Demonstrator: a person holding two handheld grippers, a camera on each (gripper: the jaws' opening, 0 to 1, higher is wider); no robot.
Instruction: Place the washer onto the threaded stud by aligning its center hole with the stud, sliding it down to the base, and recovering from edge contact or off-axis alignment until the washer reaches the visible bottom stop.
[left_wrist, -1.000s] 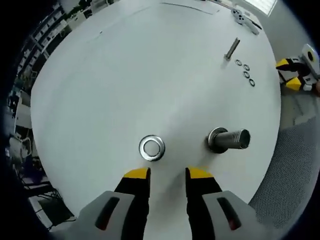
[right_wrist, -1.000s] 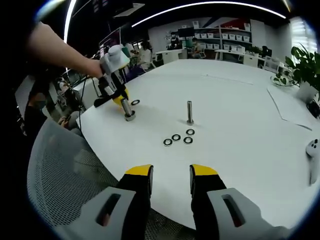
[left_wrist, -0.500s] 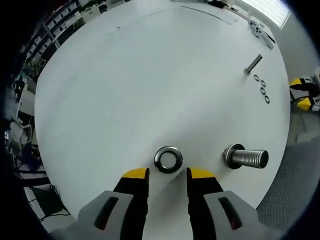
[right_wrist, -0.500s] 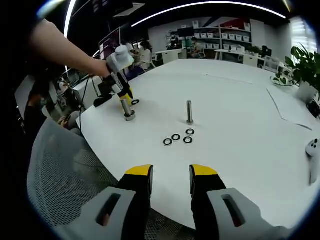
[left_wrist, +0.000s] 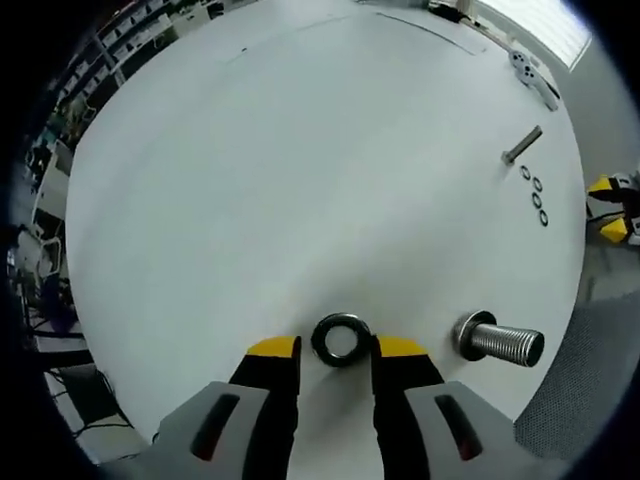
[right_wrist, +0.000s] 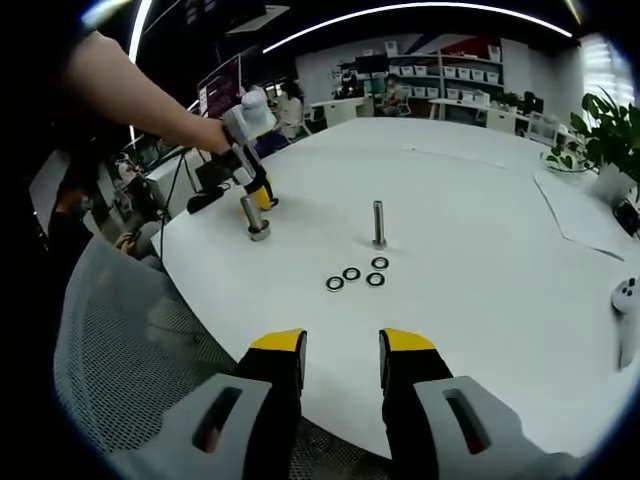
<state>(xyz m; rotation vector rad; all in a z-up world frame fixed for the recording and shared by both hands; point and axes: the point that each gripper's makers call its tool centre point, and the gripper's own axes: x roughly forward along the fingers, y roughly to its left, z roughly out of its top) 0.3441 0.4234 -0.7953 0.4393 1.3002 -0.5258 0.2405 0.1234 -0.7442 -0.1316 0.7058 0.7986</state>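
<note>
So the left hand-held gripper (left_wrist: 337, 347) is down low over the white desk (left_wrist: 300, 150) with its jaws apart, and the washer (left_wrist: 340, 339) is lying flat right between the yellow tips — not pinched yet, as far as I can tell. Looks like it's lined up to close on the rim, which makes sense since the thing is flat and has to be lifted by its edge. The threaded stud (left_wrist: 498, 340) stands just to the right of it on its wide base, close enough for a short carry.

The right hand-held gripper (right_wrist: 341, 350) hangs at the near edge of the desk, jaws apart and holding nothing — parked out of the way, I'd guess. Further out there's a thinner stud (right_wrist: 379, 224) with four small washers (right_wrist: 355, 276) beside it.
</note>
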